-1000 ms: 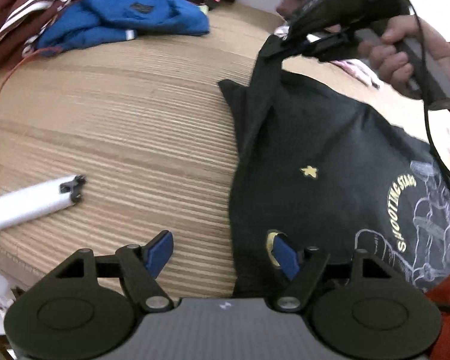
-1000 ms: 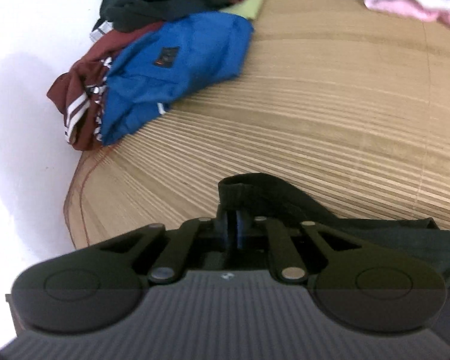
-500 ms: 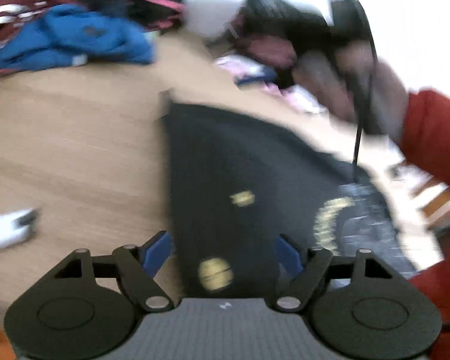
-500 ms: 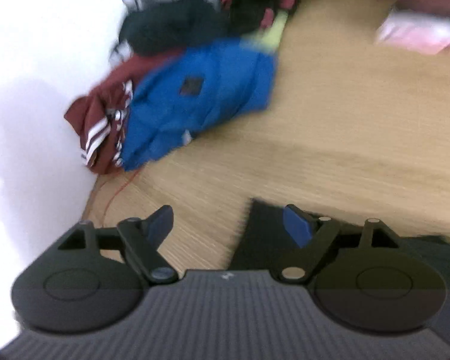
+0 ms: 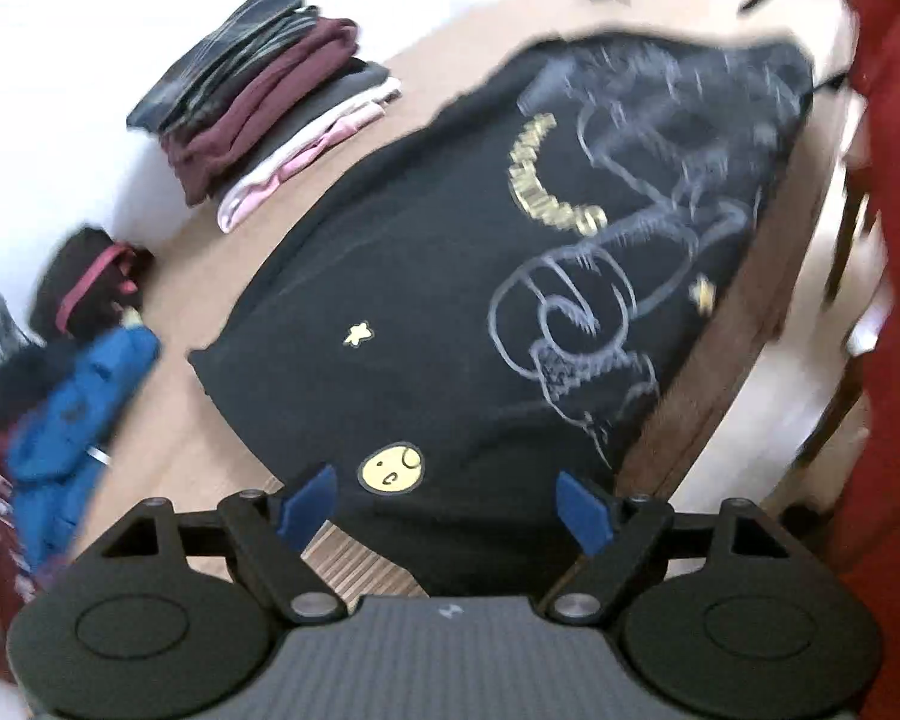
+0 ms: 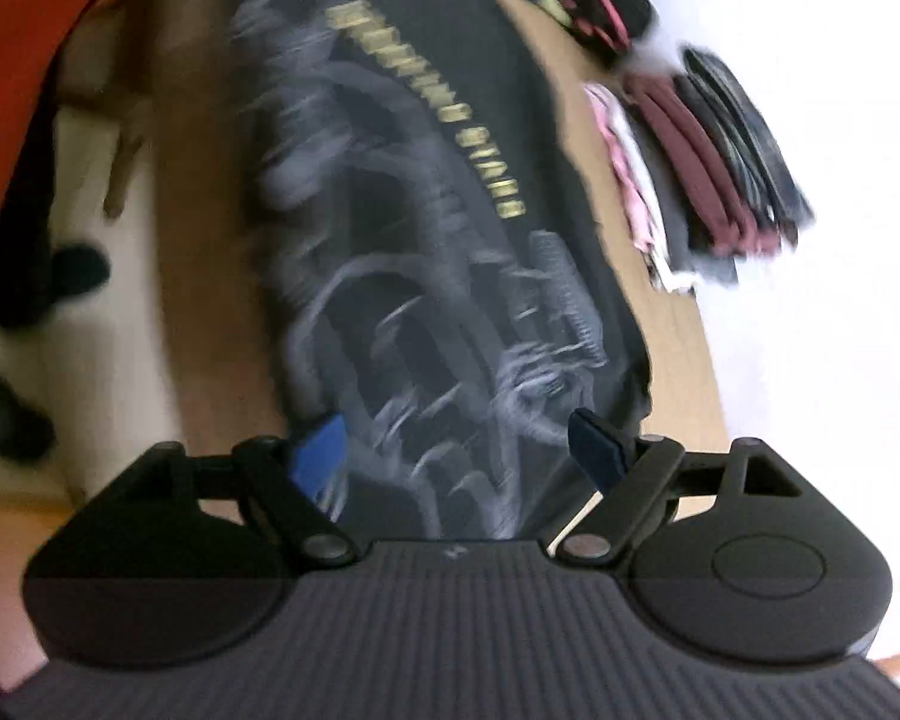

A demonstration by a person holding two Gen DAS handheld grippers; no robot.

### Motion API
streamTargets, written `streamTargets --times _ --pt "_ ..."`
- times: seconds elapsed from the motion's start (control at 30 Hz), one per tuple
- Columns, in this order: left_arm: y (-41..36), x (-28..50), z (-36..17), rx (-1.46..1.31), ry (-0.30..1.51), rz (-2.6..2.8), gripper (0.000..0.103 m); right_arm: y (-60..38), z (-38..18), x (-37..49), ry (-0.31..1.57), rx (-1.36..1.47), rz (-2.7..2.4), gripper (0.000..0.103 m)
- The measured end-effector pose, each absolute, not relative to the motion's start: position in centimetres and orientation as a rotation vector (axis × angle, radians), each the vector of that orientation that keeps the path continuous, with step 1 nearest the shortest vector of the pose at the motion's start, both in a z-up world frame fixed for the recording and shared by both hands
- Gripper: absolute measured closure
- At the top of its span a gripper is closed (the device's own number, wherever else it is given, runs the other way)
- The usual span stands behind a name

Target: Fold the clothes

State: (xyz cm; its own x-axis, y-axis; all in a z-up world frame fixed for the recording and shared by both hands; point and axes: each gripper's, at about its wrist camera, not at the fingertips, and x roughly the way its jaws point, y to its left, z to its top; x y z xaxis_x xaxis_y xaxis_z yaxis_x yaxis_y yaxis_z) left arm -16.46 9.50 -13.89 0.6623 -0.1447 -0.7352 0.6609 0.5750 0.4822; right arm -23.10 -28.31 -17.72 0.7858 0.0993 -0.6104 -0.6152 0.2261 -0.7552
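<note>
**Currently: both hand-held grippers released above the black T-shirt**

Left hand-held gripper (image 5: 449,501): I hold it with its blue fingertips (image 5: 306,503) spread wide, nothing between them. It sits over the near end of the black T-shirt (image 5: 450,276), just above the yellow smiley print (image 5: 391,467).

Right hand-held gripper (image 6: 459,450): likewise released, blue fingertips (image 6: 597,449) far apart, over the opposite end of the black T-shirt (image 6: 450,192), where the pale line drawing is printed. Whether either tip touches the cloth I cannot tell; this view is blurred.

Task item: the T-shirt lies spread flat, print side up, on the wooden surface (image 5: 210,276). One long side runs along the surface edge nearest my red-sleeved arm (image 5: 888,240). The gold lettering (image 5: 540,180) and a small gold star (image 5: 357,333) are visible but not legible.

Other items on the surface:
- A folded stack (image 5: 270,114) of dark, maroon, grey and pink garments stands beside the T-shirt, apart from it; it also shows in the right wrist view (image 6: 708,168).
- A loose heap including a blue garment (image 5: 72,414) and a black item with red trim (image 5: 90,288) lies at the left end.
</note>
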Motion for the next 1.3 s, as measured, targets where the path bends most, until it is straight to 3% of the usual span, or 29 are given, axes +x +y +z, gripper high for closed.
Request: streamTargets --times 0.1,0.23,0.47,0.67,1.2,1.3 --pt "7.2 -18.6 -15.9 1.024 0.641 -0.601 0.013 -29.0 -19.7 -24.9 0.434 -1.302 0.523 0.02" --pt "5.1 -20.0 -19.6 1.32 0.61 -0.615 0.013 -29.1 -20.4 -24.3 0.43 -1.307 0.504 0.02" --pt "6.4 -15.8 -16.6 1.109 0.655 -0.463 0.012 -29.4 -19.3 -24.2 0.343 -1.333 0.475 0.021" --pt "6.7 -15.8 -19.0 1.316 0.657 -0.479 0.012 -29.2 -18.9 -23.0 0.397 -1.291 0.501 0.021" --pt "6.8 -14.9 -17.6 1.329 0.621 -0.372 0.014 -29.6 -18.9 -21.5 0.444 -1.294 0.368 0.02" --pt "6.4 -15.9 -18.2 1.386 0.595 -0.341 0.022 -30.4 -19.1 -21.4 0.477 -1.312 0.327 0.02"
